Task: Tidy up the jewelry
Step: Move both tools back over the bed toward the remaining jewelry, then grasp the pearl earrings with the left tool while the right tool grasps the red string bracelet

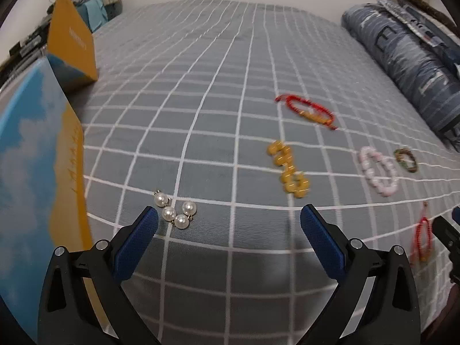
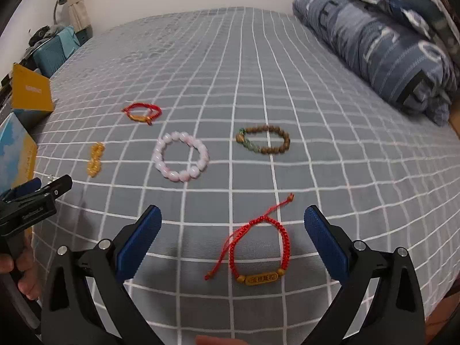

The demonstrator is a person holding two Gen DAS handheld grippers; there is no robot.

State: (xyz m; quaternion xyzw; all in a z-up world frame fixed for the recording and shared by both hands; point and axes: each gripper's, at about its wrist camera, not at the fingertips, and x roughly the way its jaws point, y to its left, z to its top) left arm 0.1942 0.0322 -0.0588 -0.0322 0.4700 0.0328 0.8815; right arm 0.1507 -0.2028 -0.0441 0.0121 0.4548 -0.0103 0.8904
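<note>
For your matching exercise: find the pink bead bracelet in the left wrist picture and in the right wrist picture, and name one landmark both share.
Left wrist: the pink bead bracelet lies far right, at mid-height.
Right wrist: it lies left of centre, at mid-height.
Shared landmark: the yellow bead bracelet lies to its left in both.

Pearl earrings (image 1: 175, 212) lay on bedsheet (image 1: 218, 86) beside box (image 1: 37, 172); bead bracelet (image 2: 181, 156) lay behind cord bracelet (image 2: 258, 247); pillow (image 2: 373, 43) far right.
</note>
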